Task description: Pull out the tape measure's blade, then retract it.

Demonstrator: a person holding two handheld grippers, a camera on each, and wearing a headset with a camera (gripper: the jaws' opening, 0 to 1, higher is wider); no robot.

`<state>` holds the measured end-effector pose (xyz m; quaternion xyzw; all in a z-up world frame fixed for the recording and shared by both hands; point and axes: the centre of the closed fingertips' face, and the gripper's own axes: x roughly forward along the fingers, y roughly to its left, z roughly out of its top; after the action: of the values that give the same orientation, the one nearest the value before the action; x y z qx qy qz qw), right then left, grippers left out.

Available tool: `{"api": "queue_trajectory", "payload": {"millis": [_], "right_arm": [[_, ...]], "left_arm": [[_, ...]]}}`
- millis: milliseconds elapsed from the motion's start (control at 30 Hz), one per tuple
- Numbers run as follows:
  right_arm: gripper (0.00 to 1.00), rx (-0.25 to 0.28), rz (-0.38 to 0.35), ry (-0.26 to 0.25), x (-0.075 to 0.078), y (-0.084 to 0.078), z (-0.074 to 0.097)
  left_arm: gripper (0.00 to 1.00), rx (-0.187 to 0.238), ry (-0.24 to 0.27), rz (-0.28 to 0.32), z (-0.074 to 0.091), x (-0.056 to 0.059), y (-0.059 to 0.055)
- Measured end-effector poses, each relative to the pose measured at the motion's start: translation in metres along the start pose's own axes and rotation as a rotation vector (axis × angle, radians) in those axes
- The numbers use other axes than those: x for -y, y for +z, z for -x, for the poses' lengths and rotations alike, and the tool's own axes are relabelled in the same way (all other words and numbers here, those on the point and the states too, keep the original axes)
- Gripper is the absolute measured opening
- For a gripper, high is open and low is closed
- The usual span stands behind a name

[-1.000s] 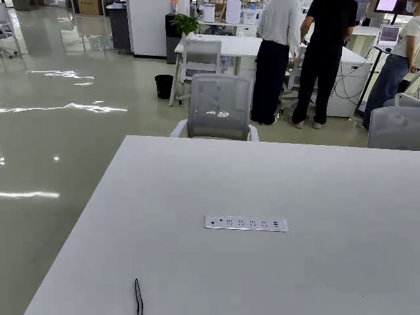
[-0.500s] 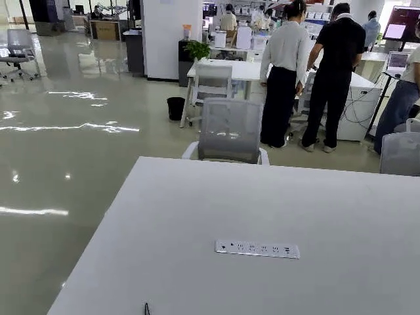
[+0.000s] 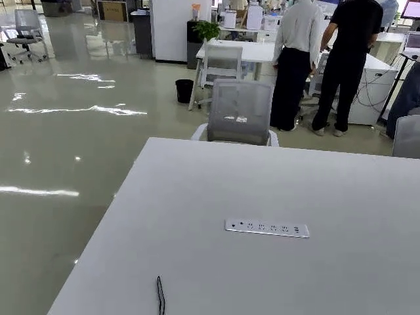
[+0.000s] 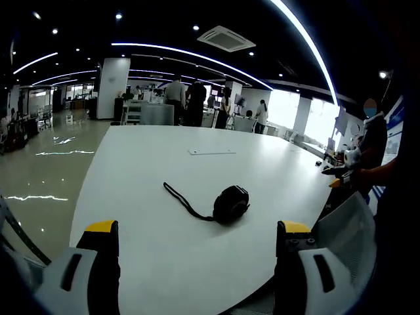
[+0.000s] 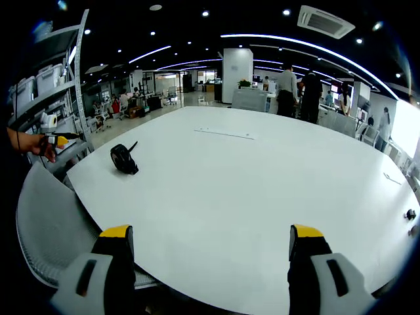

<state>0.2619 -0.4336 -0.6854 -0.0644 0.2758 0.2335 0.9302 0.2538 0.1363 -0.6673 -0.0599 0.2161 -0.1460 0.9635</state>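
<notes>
Grippers low at the near edge of the white table (image 3: 197, 190), both hovering, touching nothing. Left gripper (image 4: 197, 230): yellow-tipped jaws spread wide, nothing held. Right gripper (image 5: 207, 235): same again, jaws wide open, bare tabletop ahead between them. Grey mesh chair back (image 4: 348, 236) close beside the left gripper, just off the table's near edge.

Just beyond the left gripper, flat on the tabletop: black tape measure (image 4: 231, 203), blade not yet pulled out, clear of both grippers. Well off to the left from the right gripper, near the table's left edge. Thin black strap (image 4: 187, 202) trailing from the case, running left and away across the white surface, its looped end just poking into the bottom of the head view.

Further out, mid-table: long white power strip (image 3: 266, 228), lying crosswise, well apart from the tape measure.

Past the far edge: grey mesh office chair (image 3: 240, 113), tucked up against the table. Behind that, small black bin (image 3: 184, 90) on the glossy floor (image 3: 65, 131), beside a white desk (image 3: 244, 50). Green potted plant (image 3: 207, 29) just behind the desk. To the right of the desk, two people standing with backs turned, one in a white top (image 3: 296, 39), one in black (image 3: 351, 39).
</notes>
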Motion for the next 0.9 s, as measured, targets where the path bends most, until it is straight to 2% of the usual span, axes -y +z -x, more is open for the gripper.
{"api": "queue_trajectory", "payload": {"millis": [67,167,300,367,500,600,767,833,900], "right_arm": [[1.0,0.004,0.003,-0.002,0.0,0.001,0.0],[1.0,0.007,0.015,0.003,-0.004,0.003,0.0],[1.0,0.006,0.023,0.016,-0.009,0.005,0.002],[1.0,0.007,0.03,0.019,-0.009,0.004,0.003],[1.0,0.007,-0.019,0.002,-0.002,-0.006,0.002],[1.0,0.006,-0.025,0.005,-0.004,-0.008,0.0],[1.0,0.0,-0.026,0.01,-0.005,-0.007,-0.004],[1.0,0.005,-0.025,0.011,-0.006,-0.004,-0.005],[1.0,0.006,-0.026,0.01,-0.005,-0.003,-0.006]], "left_arm": [[0.99,-0.018,0.008,-0.002,-0.002,-0.003,-0.002],[0.99,-0.001,0.005,-0.005,-0.003,-0.004,0.005],[0.99,0.001,0.004,0.004,-0.007,-0.004,0.006],[0.99,-0.024,-0.004,-0.011,-0.009,0.0,0.002],[0.99,-0.011,-0.015,-0.017,-0.011,0.008,0.002],[0.99,-0.02,-0.023,-0.024,-0.011,0.015,-0.003],[0.99,-0.037,-0.028,-0.014,-0.013,0.017,-0.006],[0.99,-0.026,-0.035,-0.025,-0.014,0.019,-0.005],[0.99,-0.032,-0.034,-0.02,-0.015,0.018,-0.006]]}}
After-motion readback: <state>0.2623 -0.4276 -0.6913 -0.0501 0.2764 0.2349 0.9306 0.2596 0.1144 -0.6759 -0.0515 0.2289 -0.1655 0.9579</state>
